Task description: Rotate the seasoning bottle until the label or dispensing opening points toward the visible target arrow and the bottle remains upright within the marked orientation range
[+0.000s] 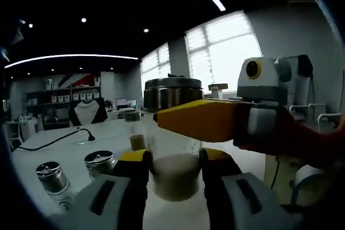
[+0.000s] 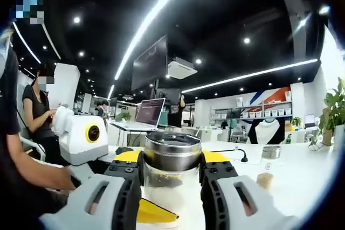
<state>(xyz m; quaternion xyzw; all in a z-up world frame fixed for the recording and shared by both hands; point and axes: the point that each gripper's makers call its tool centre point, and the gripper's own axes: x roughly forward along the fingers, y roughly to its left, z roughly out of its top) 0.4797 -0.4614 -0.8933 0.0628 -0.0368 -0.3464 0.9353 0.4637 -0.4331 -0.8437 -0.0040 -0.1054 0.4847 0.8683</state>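
While my left claw (image 1: 173,173) pinches the seasoning bottle's (image 1: 173,179) base and my right claw (image 2: 171,173) clamps its cap, I'd twist slowly, keeping it upright at 12 o'clock.

Dim room, window (image 1: 221,52) glare, fisheye blur

Seasoning bottle (image 2: 172,173) of clear glass with glossy brushed-metal cap, matt plastic gripper (image 2: 171,172), smooth white table (image 2: 302,176)
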